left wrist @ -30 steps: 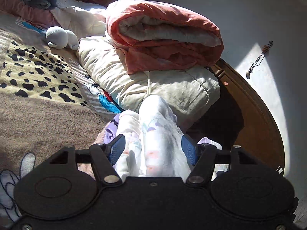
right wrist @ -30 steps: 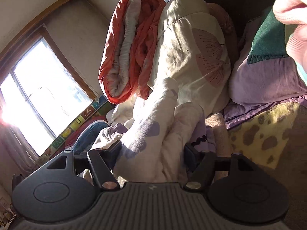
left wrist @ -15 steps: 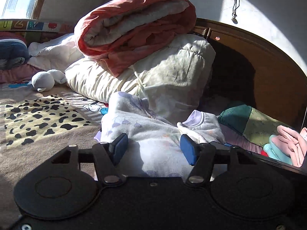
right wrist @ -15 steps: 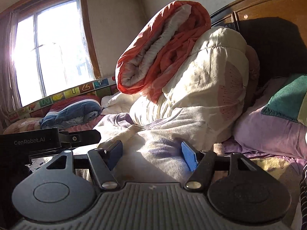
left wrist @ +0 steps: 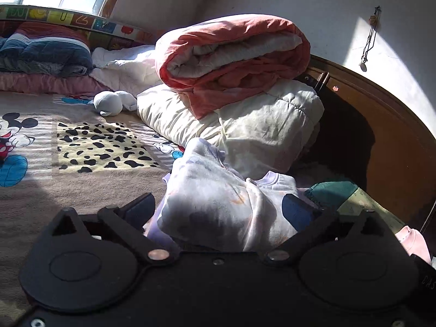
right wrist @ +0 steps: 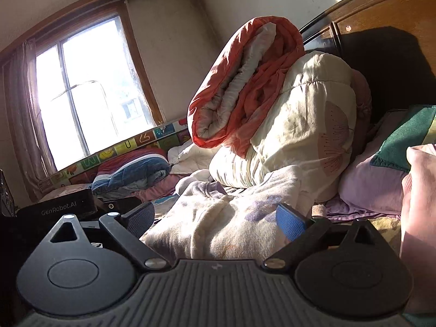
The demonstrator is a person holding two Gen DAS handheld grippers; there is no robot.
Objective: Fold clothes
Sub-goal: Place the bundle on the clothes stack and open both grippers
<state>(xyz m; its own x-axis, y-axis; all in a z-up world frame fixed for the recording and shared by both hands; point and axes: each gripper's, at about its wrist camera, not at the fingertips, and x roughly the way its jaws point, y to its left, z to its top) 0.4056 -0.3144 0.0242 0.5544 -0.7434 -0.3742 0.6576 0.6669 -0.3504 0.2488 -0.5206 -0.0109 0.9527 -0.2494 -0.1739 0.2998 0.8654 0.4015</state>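
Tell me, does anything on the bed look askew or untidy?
Yes. The white printed garment lies bunched in a lump, not flat, beside the cream quilt. The rolled orange quilt on top leans and overhangs the cream one.

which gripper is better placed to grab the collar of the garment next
Left. In its view the lilac collar lies just ahead of the left gripper, near its right finger. The right gripper faces only bunched cloth; no collar shows there. Both jaws are opening, off the garment.
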